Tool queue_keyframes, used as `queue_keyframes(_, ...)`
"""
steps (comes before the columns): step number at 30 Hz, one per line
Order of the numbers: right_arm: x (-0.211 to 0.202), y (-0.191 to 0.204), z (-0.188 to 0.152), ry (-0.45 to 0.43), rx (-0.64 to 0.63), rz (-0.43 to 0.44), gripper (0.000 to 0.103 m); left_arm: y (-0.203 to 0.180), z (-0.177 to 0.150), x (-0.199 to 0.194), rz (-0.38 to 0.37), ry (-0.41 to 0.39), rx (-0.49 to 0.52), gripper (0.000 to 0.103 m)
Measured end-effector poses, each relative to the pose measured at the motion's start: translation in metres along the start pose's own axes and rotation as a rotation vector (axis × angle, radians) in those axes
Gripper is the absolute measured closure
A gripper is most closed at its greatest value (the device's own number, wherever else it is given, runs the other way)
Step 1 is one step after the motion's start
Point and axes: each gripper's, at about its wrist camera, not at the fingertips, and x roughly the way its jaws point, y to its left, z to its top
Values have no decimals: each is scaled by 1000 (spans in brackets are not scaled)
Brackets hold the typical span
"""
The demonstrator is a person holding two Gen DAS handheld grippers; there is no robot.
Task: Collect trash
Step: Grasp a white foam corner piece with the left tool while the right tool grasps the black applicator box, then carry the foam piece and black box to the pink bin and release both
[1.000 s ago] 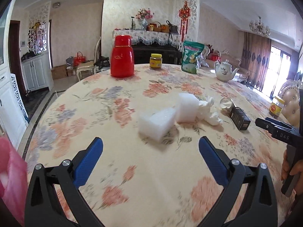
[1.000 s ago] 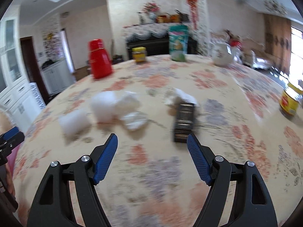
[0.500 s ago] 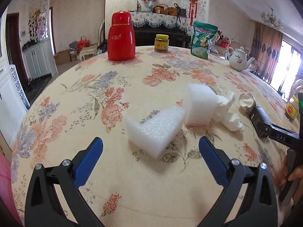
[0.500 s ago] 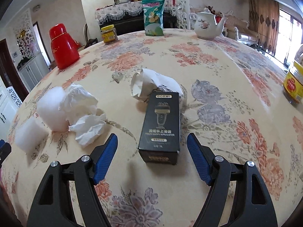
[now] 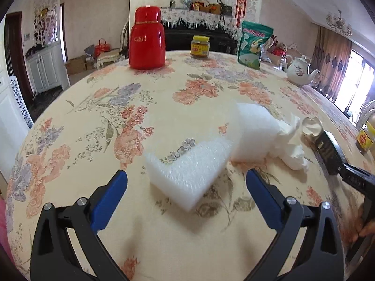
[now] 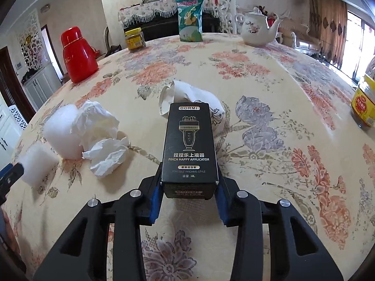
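My right gripper is closing its jaws on the black box. The blue pads already press on both sides of the near end of the box. The box lies flat on the floral tablecloth, with its far end pointing to 12 o'clock. Behind it, touching the far end, lies a white paper cup on its side.

My left gripper is spread wide and pinches nothing. The white foam block lies between its blue fingers but apart from them. At 1 o'clock from this block stands a second foam piece, and crumpled tissue touches it at 3 o'clock.

At the far edge of the table, about 11 o'clock, I see a red thermos.
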Motion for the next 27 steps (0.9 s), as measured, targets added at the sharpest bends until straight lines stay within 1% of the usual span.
queue_keyframes(4,3,-9,1,17,44,19,65,-5,7,21,-9,55,24,6)
queue_keyframes(5,4,-10,1,21,50,21,65,-7,7,25,-15,68,30,13)
queue_keyframes(6,5,-10,1,23,51,23,65,-9,7,29,-24,75,35,22)
queue_keyframes(7,4,-10,1,22,48,24,65,-10,5,33,-35,85,37,35)
queue_keyframes(8,4,-8,1,21,42,23,65,-11,3,31,-35,71,39,37)
queue_keyframes(10,4,-6,1,20,30,20,65,-14,1,28,-73,65,48,40)
queue_keyframes(11,4,-5,1,20,26,18,65,-15,-1,25,-86,56,49,41)
queue_keyframes(14,5,-6,1,23,27,21,65,-18,-4,13,-85,22,61,43)
queue_keyframes(19,3,-3,1,11,13,17,65,-20,-10,-8,-89,-7,57,43)
queue_keyframes(27,-4,1,0,-23,-4,4,65,-17,-29,-34,-37,-43,13,42)
